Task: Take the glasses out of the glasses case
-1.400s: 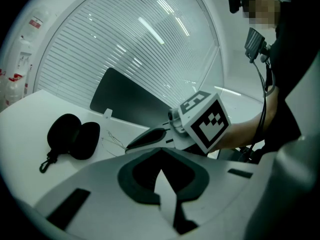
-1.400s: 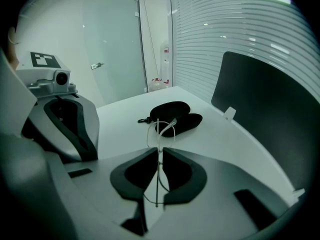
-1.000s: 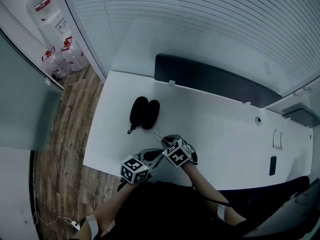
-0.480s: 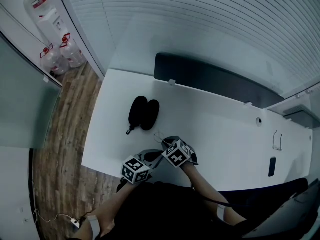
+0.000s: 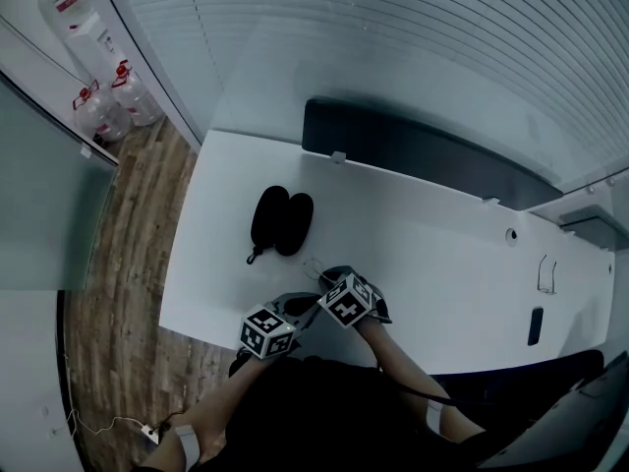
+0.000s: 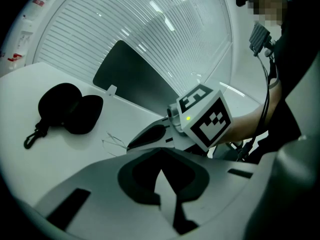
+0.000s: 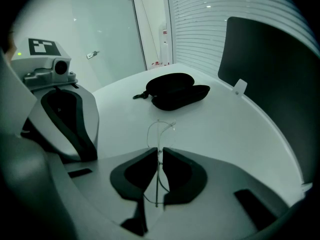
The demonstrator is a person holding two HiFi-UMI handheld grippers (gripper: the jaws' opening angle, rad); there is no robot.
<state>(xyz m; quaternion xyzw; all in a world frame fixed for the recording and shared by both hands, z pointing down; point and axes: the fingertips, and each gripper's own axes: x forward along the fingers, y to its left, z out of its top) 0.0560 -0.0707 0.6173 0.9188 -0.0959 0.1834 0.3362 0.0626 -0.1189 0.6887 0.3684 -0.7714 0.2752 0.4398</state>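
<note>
The black glasses case [image 5: 281,222] lies open on the white table [image 5: 423,254], both halves showing, a strap at its near end. In the right gripper view the case [image 7: 175,90] is ahead of the jaws. My right gripper [image 7: 159,151] is shut on the thin wire-frame glasses [image 7: 159,129], whose lens loop sticks out in front of the pads, just above the tabletop. In the head view the glasses [image 5: 314,266] are a faint wire between case and right gripper [image 5: 329,275]. My left gripper [image 6: 161,170] is shut with nothing in it, close beside the right one [image 6: 150,136].
A dark panel [image 5: 423,160] stands along the table's far edge. A small dark flat object [image 5: 536,325] and a thin wire hook [image 5: 545,273] lie at the far right. Water bottles [image 5: 108,106] stand on the wooden floor past the table's left edge.
</note>
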